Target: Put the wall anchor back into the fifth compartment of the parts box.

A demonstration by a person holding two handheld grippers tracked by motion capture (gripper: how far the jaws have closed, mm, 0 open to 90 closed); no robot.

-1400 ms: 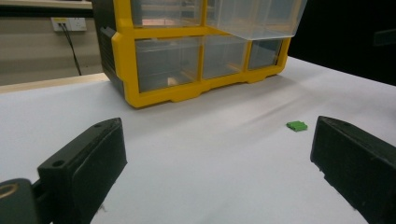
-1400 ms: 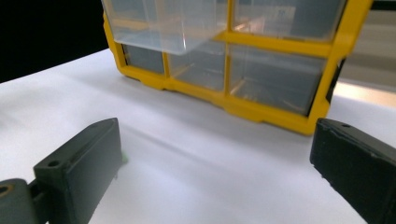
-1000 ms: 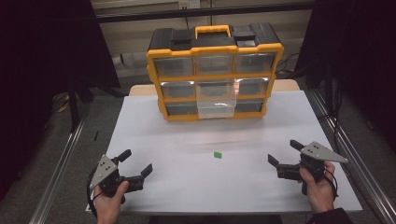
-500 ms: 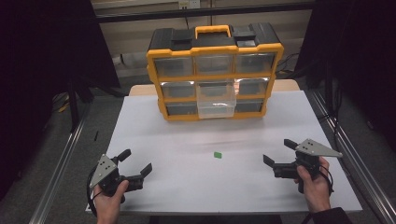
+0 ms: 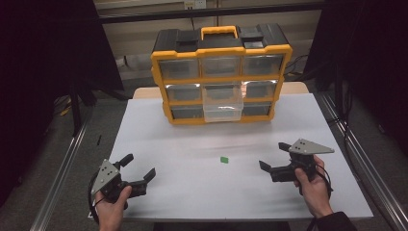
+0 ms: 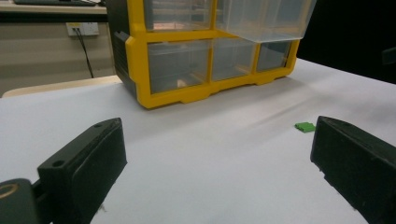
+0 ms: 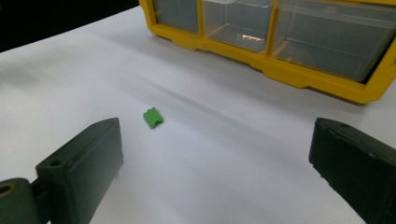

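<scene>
At the near left corner of the smooth white table [image 5: 192, 192], the left tool [image 5: 139, 168] sits in a hand with its blocky black jaws spread wide, gripping nothing. Bare tabletop stretches from it toward the middle, where a small green ridged block [image 5: 224, 160] lies alone, well apart from both tools. Behind it, at the far edge, stands a yellow and black plastic drawer cabinet [image 5: 221, 77] with clear drawers, its middle drawer [image 5: 222, 103] pulled out. On the right, the right tool [image 5: 274, 156] is held near the table's right edge, jaws wide apart and empty, pointed toward the block.
</scene>
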